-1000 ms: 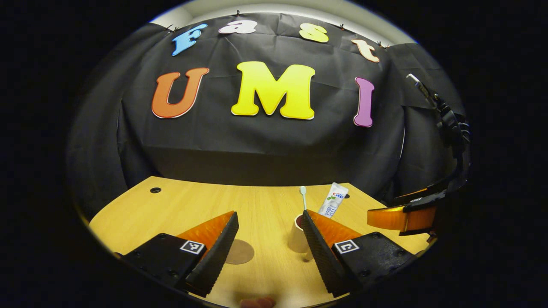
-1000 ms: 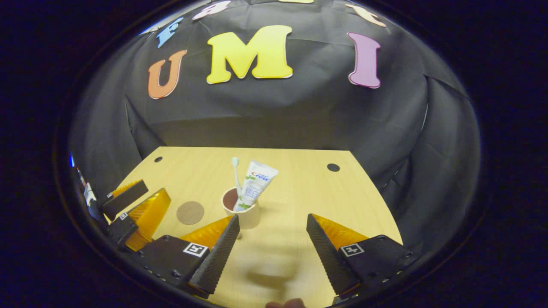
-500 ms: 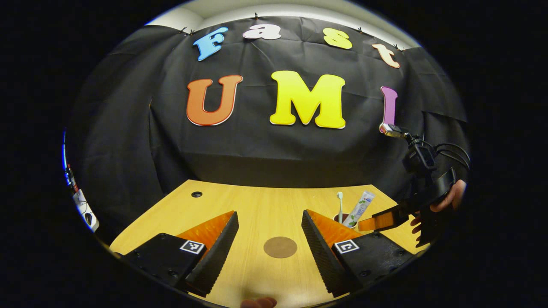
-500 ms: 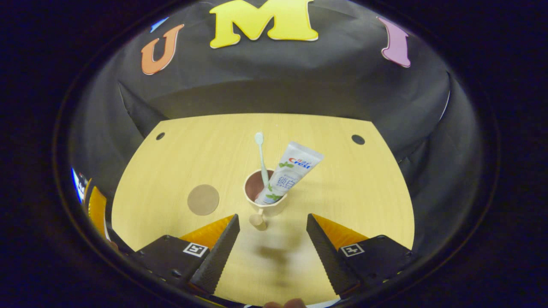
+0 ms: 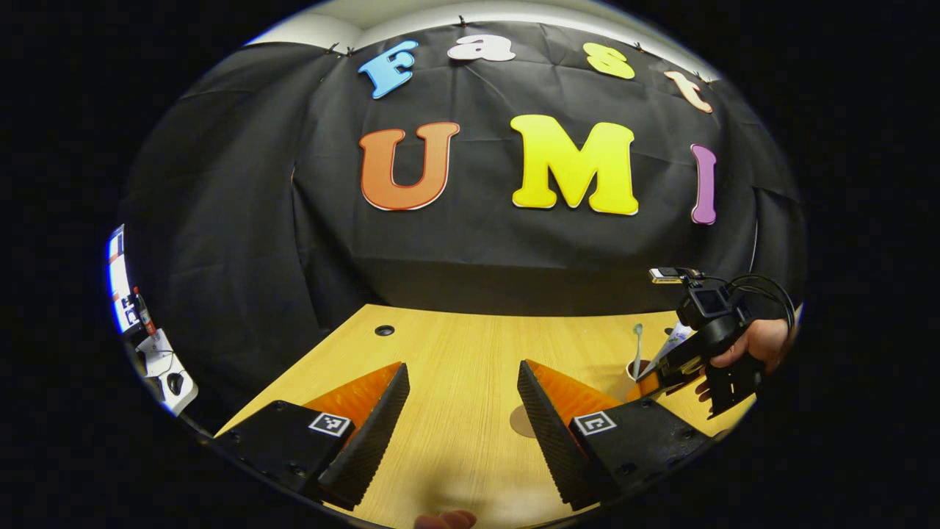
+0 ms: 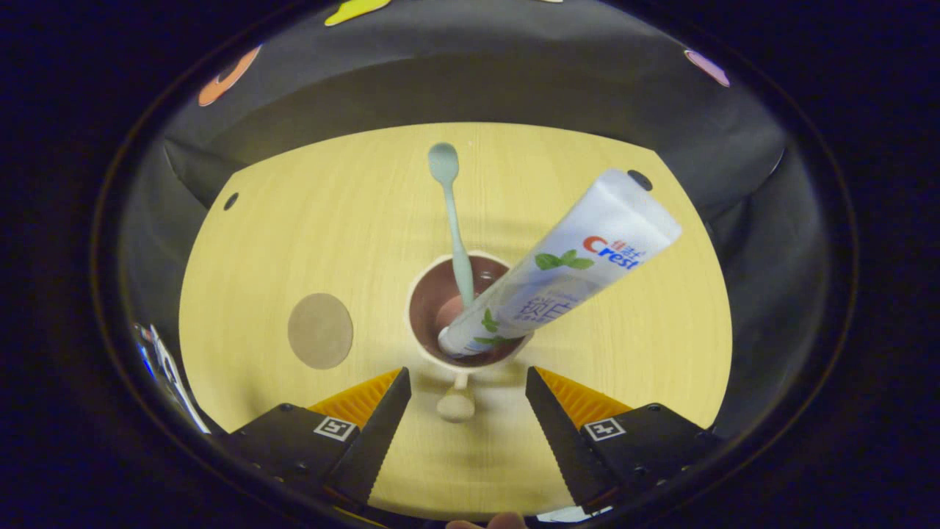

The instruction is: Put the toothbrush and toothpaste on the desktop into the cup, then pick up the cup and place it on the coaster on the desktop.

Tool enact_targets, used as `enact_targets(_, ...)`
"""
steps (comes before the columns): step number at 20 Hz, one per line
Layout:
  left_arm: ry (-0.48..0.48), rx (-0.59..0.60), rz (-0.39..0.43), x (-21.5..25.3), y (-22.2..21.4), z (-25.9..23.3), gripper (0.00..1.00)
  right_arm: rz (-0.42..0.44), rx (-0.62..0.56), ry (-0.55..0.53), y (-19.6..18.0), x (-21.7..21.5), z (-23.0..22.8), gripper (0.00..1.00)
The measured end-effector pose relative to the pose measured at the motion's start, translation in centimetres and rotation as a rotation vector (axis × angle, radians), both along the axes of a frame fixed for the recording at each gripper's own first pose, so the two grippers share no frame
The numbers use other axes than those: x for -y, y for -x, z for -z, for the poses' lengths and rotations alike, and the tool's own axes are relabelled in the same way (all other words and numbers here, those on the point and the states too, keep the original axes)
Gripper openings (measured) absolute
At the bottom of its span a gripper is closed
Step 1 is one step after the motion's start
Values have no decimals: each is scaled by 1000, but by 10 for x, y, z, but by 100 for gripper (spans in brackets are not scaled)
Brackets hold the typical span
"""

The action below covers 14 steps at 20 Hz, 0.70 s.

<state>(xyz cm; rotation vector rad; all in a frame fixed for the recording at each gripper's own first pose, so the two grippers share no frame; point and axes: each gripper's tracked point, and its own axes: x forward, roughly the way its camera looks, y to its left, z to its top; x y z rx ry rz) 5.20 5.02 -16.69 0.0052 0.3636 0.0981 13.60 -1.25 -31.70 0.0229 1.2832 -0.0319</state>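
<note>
A beige cup (image 6: pixel 470 360) with a brown inside stands on the wooden desktop (image 6: pixel 352 220). A pale green toothbrush (image 6: pixel 454 220) and a white toothpaste tube (image 6: pixel 565 272) stand in it, leaning out. The cup's small handle (image 6: pixel 455 402) points toward my right gripper (image 6: pixel 464 426), which hovers open just above and in front of it. A round brown coaster (image 6: pixel 320 330) lies left of the cup. In the left gripper view, my left gripper (image 5: pixel 463 419) is open over bare desk, with the coaster (image 5: pixel 520 422) partly hidden behind its right finger. Far right there, a hand holds the right gripper (image 5: pixel 664 375) by the cup (image 5: pixel 636 367).
Dark round holes (image 6: pixel 640 179) mark the desktop's far corners. The black cloth wall closes the back and sides. In the left gripper view, white equipment (image 5: pixel 165 364) stands beyond the desk's left edge.
My right gripper has moved down and closer to the cup, which now looms large between its fingers. My left gripper has swung left, away from the cup.
</note>
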Motion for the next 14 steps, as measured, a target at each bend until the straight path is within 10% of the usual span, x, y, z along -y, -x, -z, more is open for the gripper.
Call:
enact_targets(5, 7, -51, -26, -6, 4, 9, 94, 22, -72, 7, -6, 0, 28, 96)
enact_targets(14, -12, -62, -29, -10, 15, 4, 94, 74, -154, 1, 1, -1, 45, 28)
